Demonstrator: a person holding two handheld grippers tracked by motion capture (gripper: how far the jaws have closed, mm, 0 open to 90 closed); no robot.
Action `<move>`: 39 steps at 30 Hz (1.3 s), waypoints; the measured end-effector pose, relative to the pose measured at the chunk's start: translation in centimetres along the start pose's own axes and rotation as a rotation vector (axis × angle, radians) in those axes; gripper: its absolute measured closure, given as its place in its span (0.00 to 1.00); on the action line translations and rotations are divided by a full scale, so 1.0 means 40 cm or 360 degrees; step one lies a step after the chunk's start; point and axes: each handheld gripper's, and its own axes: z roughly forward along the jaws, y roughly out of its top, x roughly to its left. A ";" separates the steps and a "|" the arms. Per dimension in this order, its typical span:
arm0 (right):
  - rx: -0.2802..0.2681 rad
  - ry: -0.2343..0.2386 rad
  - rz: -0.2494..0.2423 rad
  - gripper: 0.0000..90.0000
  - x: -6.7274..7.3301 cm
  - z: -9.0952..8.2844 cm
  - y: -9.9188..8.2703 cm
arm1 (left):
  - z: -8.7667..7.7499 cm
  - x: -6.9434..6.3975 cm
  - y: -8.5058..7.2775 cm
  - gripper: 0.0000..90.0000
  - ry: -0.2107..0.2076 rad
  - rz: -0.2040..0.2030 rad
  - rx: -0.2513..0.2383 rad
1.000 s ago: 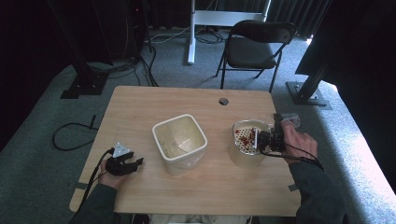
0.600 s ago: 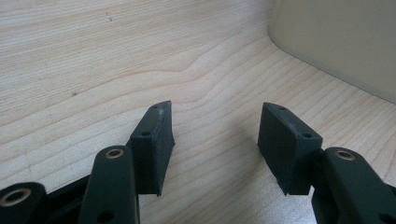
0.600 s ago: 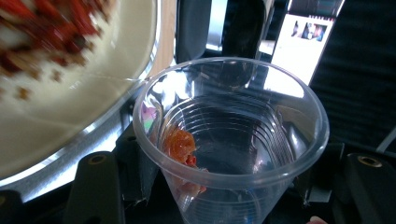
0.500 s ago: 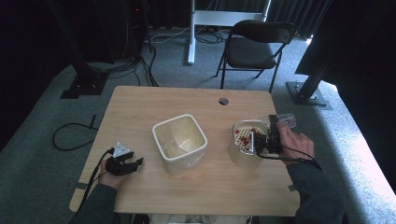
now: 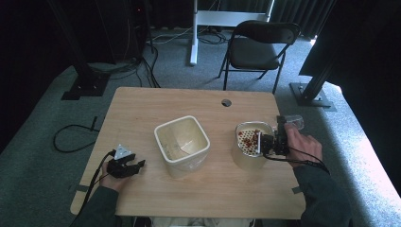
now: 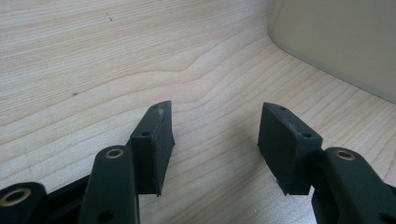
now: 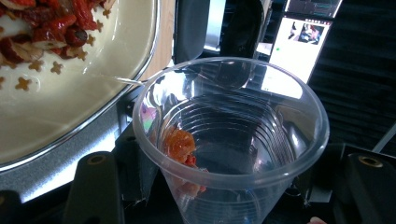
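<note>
Your clear plastic cup [image 7: 231, 140] is tipped over the round cream bowl [image 5: 250, 153], which holds red and tan bits; one red bit sticks inside the cup.

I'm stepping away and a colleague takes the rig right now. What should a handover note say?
Right tool: shut on the clear plastic cup, tipped at the rim of the round bowl.
Left tool: open, holding nothing, resting on the table beside the square container.
Done: red pieces and small star shapes lie in the round bowl.
Left: one reddish piece clings inside the cup; probably shake it out, then set the cup down.
</note>
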 end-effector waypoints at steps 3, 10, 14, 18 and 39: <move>-0.0012 -0.0015 -0.0023 0.38 -0.002 -0.005 0.003 | 0.000 0.000 0.000 0.51 0.0002 0.0002 0.0000; 0.0010 -0.0021 -0.0072 0.38 -0.002 -0.003 0.011 | 0.000 0.000 0.000 0.51 0.0002 0.0002 0.0000; 0.0021 -0.0015 -0.0097 0.38 0.002 -0.001 0.012 | 0.000 0.000 0.000 0.51 0.0002 0.0002 0.0000; 0.0028 -0.0010 -0.0108 0.38 0.003 0.000 0.011 | 0.000 0.000 0.000 0.51 0.0001 0.0002 0.0000; 0.0030 -0.0001 -0.0115 0.38 0.007 0.001 0.012 | 0.000 0.000 0.000 0.51 0.0001 0.0002 0.0000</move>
